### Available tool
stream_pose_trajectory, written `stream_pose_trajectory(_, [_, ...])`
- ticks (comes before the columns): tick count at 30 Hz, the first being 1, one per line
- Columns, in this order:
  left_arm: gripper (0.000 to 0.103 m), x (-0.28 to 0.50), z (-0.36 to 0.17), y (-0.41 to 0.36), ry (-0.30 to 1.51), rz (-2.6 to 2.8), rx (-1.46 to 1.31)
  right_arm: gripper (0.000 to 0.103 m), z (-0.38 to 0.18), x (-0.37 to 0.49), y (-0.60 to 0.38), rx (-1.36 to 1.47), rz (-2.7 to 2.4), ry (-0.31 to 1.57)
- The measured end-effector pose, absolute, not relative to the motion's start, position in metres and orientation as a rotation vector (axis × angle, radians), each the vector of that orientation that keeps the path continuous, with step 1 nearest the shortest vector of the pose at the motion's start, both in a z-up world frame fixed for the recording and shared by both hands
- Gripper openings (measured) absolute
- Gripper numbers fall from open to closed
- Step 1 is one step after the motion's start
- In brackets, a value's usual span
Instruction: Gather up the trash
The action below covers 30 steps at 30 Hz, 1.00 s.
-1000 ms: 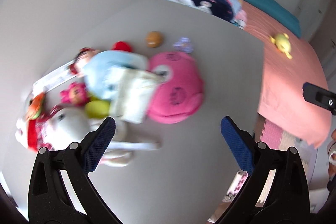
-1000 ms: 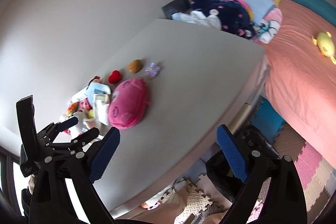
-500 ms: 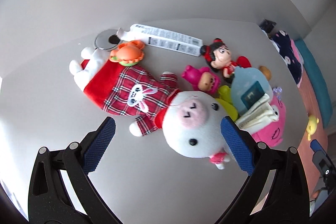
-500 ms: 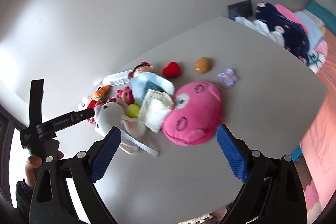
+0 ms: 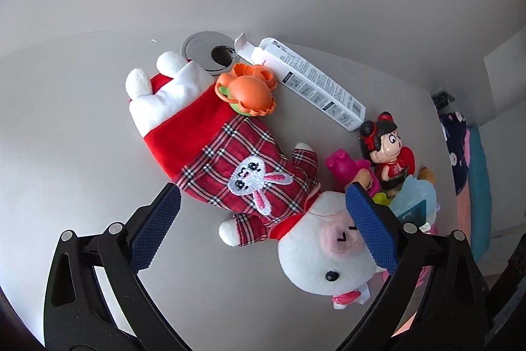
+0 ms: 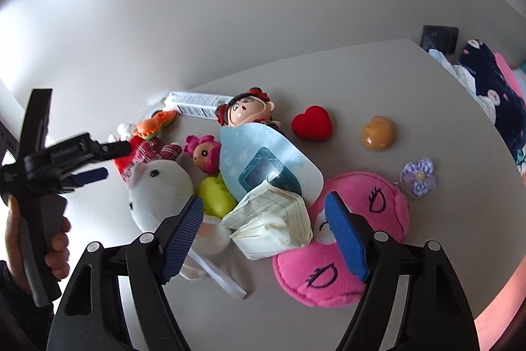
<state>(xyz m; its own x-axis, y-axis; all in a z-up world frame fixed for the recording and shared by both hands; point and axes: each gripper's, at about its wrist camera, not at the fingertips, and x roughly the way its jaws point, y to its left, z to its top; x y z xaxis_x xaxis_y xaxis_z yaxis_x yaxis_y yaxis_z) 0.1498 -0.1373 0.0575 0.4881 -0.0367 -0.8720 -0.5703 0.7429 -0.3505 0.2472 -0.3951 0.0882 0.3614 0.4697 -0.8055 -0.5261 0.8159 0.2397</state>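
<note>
- The right gripper [image 6: 263,229] has its jaws apart, and they have just been closing in; the crumpled paper packet [image 6: 273,224] lies between them on the worktop [image 6: 378,81], with a gap showing at each pad.
- The left gripper [image 5: 263,227] has its jaws wide apart and clamps nothing; it hangs over the plush pig [image 5: 263,186], whose head is partly hidden behind the right-hand pad.
- A hand [image 6: 49,239] at the left edge carries that left gripper [image 6: 88,160].
- The packet rests on the pile, leaning against a light blue pouch [image 6: 263,160] and touching the pink plush cushion [image 6: 358,239]; its underside is hidden.
- A long white carton [image 5: 312,81] lies flat at the far side, its long axis running from far left to near right, open flap toward the round grommet [image 5: 203,50].
- The small dolls [image 6: 203,152] are half buried by the pouch.
</note>
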Motion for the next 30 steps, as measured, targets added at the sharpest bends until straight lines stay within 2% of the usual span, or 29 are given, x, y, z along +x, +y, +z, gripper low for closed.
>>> stream_pose_trajectory(5, [0.097, 0.156, 0.043, -0.129, 1.068, 0.407, -0.683, 0.064, 0.067, 0.253, -0.388, -0.080, 0.671, 1.074])
stream_pose_trajectory(6, [0.097, 0.158, 0.041, -0.129, 1.073, 0.415, -0.687, 0.058, 0.065, 0.253, -0.385, -0.090, 0.672, 1.080])
stream_pose_trajectory(8, [0.097, 0.164, 0.037, -0.131, 1.093, 0.445, -0.669, 0.041, 0.059, 0.254, -0.382, -0.108, 0.674, 1.096])
stream_pose_trajectory(10, [0.097, 0.171, 0.031, -0.133, 1.110, 0.467, -0.663, 0.008, 0.054, 0.258, -0.381, -0.101, 0.680, 1.124])
stream_pose_trajectory(11, [0.097, 0.173, 0.029, -0.134, 1.111, 0.469, -0.671, 0.001, 0.050, 0.259, -0.382, -0.073, 0.696, 1.154])
stream_pose_trajectory(15, [0.094, 0.176, 0.019, -0.136, 1.117, 0.490, -0.708, 0.001, 0.050, 0.257, -0.388, -0.011, 0.712, 1.168])
stream_pose_trajectory(18, [0.078, 0.173, 0.020, -0.137, 1.080, 0.488, -0.688, 0.001, 0.060, 0.253, -0.396, 0.017, 0.716, 1.139])
stream_pose_trajectory(20, [0.062, 0.172, 0.021, -0.137, 1.056, 0.464, -0.672, 0.001, 0.067, 0.250, -0.400, 0.029, 0.715, 1.120])
stream_pose_trajectory(21, [0.059, 0.173, 0.021, -0.137, 1.047, 0.453, -0.663, 0.001, 0.070, 0.248, -0.402, 0.036, 0.716, 1.112])
stream_pose_trajectory(23, [0.042, 0.172, 0.021, -0.137, 1.026, 0.412, -0.656, 0.001, 0.076, 0.243, -0.408, 0.058, 0.719, 1.097])
stream_pose_trajectory(25, [0.031, 0.169, 0.021, -0.134, 1.011, 0.346, -0.699, 0.001, 0.081, 0.239, -0.414, 0.070, 0.723, 1.086])
stream_pose_trajectory(28, [0.023, 0.163, 0.029, -0.134, 0.997, 0.286, -0.697, 0.001, 0.085, 0.236, -0.418, 0.079, 0.734, 1.077])
stream_pose_trajectory(30, [0.022, 0.157, 0.038, -0.135, 0.978, 0.266, -0.676, 0.001, 0.087, 0.233, -0.419, 0.069, 0.750, 1.077])
